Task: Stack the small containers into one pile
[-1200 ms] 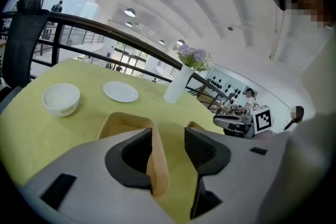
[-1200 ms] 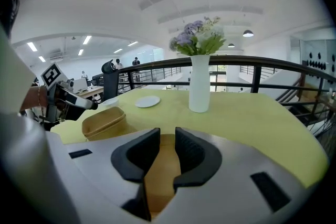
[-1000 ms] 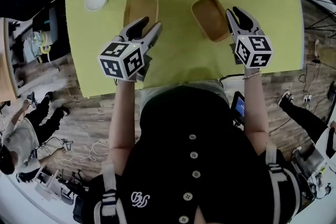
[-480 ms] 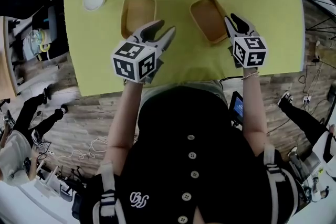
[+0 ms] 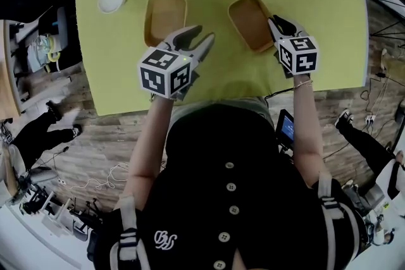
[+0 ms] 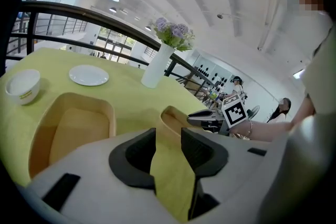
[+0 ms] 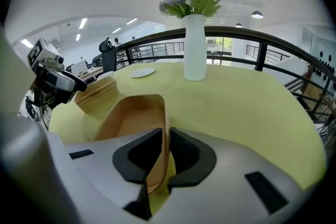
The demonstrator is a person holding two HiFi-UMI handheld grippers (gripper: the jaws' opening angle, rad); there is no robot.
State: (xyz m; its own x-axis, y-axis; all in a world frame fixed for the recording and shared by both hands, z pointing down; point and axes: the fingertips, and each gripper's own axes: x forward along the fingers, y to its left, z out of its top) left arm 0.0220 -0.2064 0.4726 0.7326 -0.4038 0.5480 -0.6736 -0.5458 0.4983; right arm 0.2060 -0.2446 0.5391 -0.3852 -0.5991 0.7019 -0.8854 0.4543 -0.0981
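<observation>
Stacking not begun: right gripper [image 7: 167,150] pinches the 1 o'clock container [image 5: 250,21] by its wall; left gripper [image 6: 169,141], empty, jaws closing, hovers beside the 11 o'clock container [image 5: 166,14].

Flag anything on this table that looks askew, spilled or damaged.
Only the right container stands out: it lies turned at an angle, not square like the left container, and the right claw is clamped on its rim. Nothing looks spilled or damaged.
</observation>
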